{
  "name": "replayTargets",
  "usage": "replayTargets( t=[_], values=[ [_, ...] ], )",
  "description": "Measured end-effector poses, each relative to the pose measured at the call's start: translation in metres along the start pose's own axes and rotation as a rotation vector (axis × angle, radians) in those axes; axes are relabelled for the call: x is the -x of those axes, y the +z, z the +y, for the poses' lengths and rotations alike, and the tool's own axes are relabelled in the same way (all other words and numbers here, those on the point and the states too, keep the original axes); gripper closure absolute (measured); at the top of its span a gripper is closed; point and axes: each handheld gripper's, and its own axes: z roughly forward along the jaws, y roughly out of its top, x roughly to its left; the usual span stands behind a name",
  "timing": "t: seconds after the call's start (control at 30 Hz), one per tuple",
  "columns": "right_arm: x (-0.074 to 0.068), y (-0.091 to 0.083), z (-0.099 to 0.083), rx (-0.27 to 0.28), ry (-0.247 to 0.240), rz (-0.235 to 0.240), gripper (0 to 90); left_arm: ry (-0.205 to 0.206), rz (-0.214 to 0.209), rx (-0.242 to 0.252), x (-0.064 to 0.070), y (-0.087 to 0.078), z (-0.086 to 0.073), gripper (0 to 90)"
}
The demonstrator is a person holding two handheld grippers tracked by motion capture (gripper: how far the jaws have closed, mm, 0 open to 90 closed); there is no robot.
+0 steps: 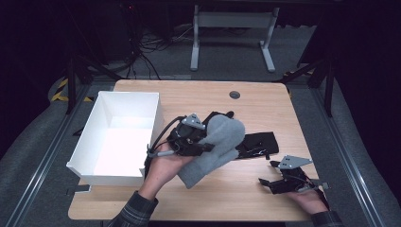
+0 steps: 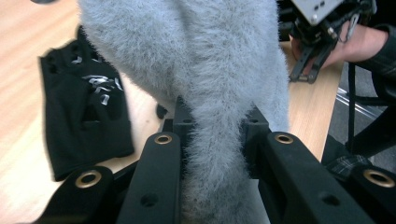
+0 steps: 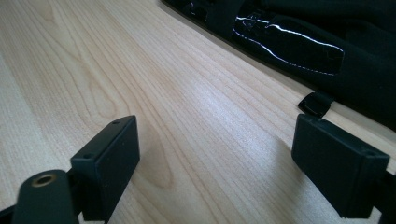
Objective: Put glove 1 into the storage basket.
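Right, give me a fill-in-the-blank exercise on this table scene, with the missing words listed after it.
1. The left hand-held gripper is shut on a fluffy ____ mitten.
2. The right hand-held gripper hangs over bare wood with its jaws ____.
3. A ____ glove lies flat on the table between the two grippers.
4. The white box stands at the table's ____ side in the high view.

Missing words: grey; open; black; left

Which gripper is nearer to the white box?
Left. The left gripper, shut on the grey mitten, sits just beside the white box; the right gripper is across the table, open.
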Motion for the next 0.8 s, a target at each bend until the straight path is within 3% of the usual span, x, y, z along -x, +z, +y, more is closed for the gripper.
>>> replayTargets(
  t=[0.2, 0.5, 0.8],
  values=[
    [0.0, 0.0, 0.0, 0.0, -0.001, -0.001, 15.8, -0.009, 0.016, 0.025, -0.007, -0.021, 0.009, 75.3],
    [0.0, 0.0, 0.0, 0.0, 0.0, 0.0, 15.8, -0.006, 0.087, 0.051, -0.02, -0.06, 0.022, 75.3],
    [0.0, 0.0, 0.0, -0.001, -0.001, 0.001, 15.7, -0.041, 0.154, 0.093, -0.035, -0.104, 0.02, 75.3]
  ],
)
